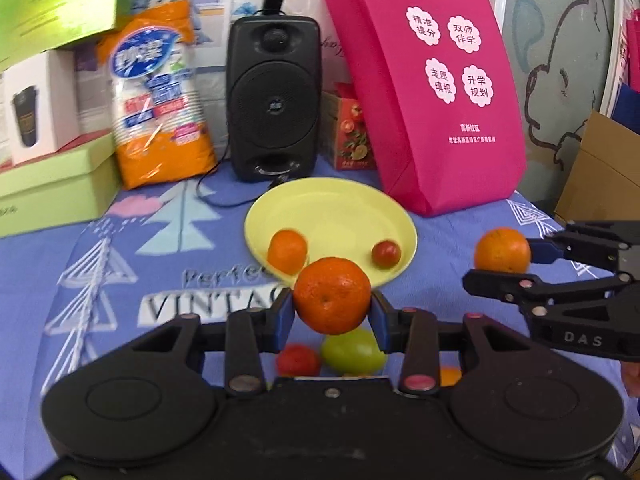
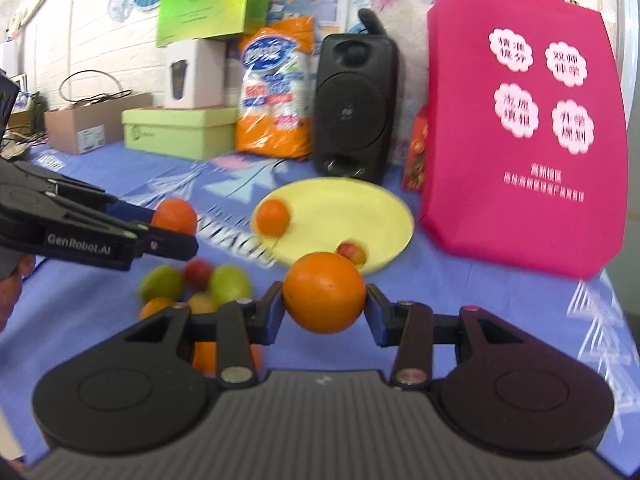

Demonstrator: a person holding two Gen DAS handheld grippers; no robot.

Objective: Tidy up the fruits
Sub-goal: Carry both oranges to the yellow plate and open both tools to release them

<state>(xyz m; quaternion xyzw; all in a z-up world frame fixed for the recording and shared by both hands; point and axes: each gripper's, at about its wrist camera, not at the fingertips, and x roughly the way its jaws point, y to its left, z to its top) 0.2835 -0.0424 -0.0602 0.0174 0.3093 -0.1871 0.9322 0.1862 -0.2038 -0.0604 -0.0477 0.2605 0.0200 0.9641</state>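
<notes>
While both grippers are raised above the blue patterned tablecloth (image 1: pixel 120 272), each carries one fruit. In the left wrist view, the left gripper (image 1: pixel 332 316) sits at lower centre, its jaws narrowed onto a dark orange tangerine (image 1: pixel 332 294) clamped between the blue pads. At the right edge of the same view, the right gripper (image 1: pixel 508 268) holds a paler orange (image 1: pixel 502 250); the right wrist view shows that orange pinched between its two fingers at lower centre.

The yellow plate (image 1: pixel 340 208) lies at mid-frame, beyond the tangerine and in front of the black speaker (image 1: pixel 274 100). On the plate rest a small orange fruit (image 1: pixel 287 251) near its left rim and a small red fruit (image 1: pixel 386 253) toward its right.

Loose fruit lies on the cloth: in the right wrist view, a cluster of green and red pieces (image 2: pixel 196 280) sits at lower left, off the plate.

A pink tote bag (image 1: pixel 432 92) stands upright at upper right, just beside the plate.
</notes>
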